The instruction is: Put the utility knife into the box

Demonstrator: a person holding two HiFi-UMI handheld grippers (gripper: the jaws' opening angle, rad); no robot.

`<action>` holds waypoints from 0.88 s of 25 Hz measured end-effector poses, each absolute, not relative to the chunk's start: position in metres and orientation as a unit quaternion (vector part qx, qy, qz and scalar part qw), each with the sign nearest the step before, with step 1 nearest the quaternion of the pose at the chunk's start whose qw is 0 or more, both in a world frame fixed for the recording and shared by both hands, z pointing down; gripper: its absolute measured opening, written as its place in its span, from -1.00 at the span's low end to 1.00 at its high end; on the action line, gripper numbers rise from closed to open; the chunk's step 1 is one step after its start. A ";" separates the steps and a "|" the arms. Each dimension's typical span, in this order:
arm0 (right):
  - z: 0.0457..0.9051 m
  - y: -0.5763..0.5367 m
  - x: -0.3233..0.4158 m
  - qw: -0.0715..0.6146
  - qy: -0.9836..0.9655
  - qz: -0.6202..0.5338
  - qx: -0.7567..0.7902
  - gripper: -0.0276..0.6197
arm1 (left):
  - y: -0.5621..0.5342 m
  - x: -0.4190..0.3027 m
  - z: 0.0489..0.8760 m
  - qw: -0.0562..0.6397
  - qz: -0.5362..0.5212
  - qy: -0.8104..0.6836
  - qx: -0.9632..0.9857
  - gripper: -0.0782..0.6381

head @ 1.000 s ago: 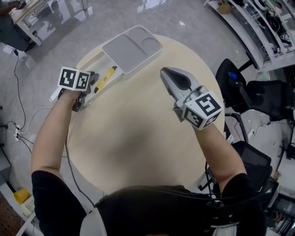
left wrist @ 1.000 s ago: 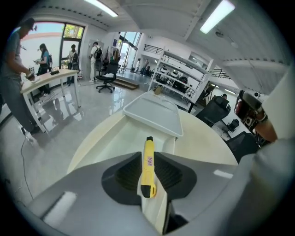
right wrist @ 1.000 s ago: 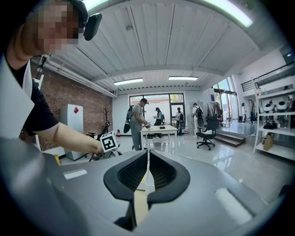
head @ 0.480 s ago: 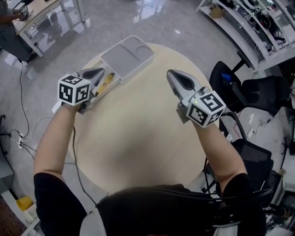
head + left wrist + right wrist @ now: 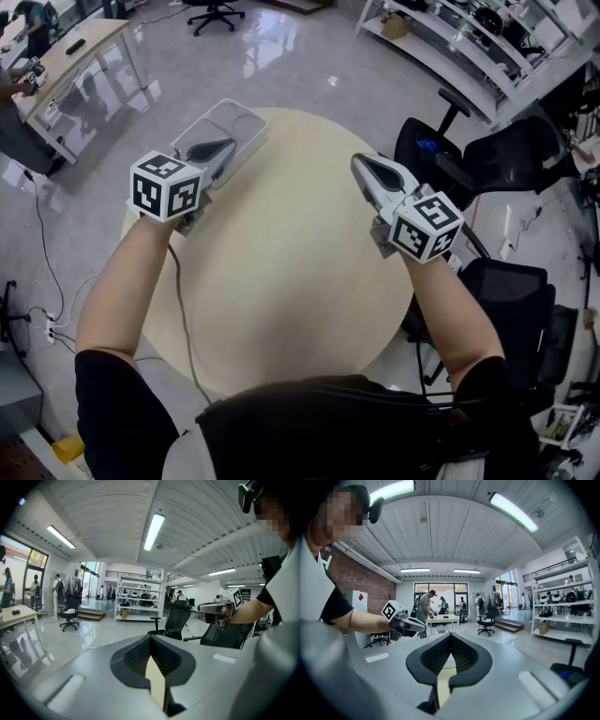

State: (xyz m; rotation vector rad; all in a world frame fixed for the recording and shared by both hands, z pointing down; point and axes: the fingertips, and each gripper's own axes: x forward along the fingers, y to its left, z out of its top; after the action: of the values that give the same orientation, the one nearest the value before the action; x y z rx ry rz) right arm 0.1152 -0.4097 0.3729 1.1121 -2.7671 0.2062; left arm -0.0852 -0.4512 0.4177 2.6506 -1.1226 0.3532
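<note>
left gripper (image 5: 225, 147) at 10 o'clock, right gripper (image 5: 364, 164) at 2 o'clock over round table (image 5: 281, 281); both jaw pairs pressed together, empty.

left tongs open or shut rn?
Shut and empty. In the left gripper view the left tongs have their pads pressed together at the tips, with nothing between them.

A round, pale wooden table (image 5: 291, 272) stands on a glossy grey floor (image 5: 309, 66), its top spreading below both grippers and back toward the person. A shallow grey box (image 5: 246, 125) with moulded recesses lies at the table's far edge, under and just beyond the left gripper (image 5: 221, 147), which hides its near part. It is well to the left of the right gripper (image 5: 364, 167).
</note>
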 end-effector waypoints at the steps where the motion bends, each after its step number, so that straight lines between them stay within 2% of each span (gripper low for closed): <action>1: 0.367 -0.403 0.132 0.074 -0.919 0.068 0.381 -0.88 | -0.447 -0.065 0.409 0.114 0.119 -0.374 0.913 -0.79; 8: 0.327 -0.334 0.273 0.052 -0.888 0.060 0.454 -0.88 | -0.397 0.094 0.349 0.078 0.106 -0.300 0.945 -0.79; 14: 0.296 -0.237 0.425 0.029 -0.862 0.048 0.504 -0.88 | -0.312 0.255 0.316 0.056 0.096 -0.247 0.963 -0.79; 22: 0.275 -0.089 0.597 0.026 -0.827 0.049 0.559 -0.88 | -0.162 0.441 0.315 0.085 0.074 -0.183 0.977 -0.79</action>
State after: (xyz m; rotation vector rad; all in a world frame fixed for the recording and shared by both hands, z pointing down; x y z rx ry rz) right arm 0.5971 -0.0893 0.2748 1.7291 -2.5569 0.1525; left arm 0.4414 -0.1624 0.3149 2.9113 -0.5470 0.2203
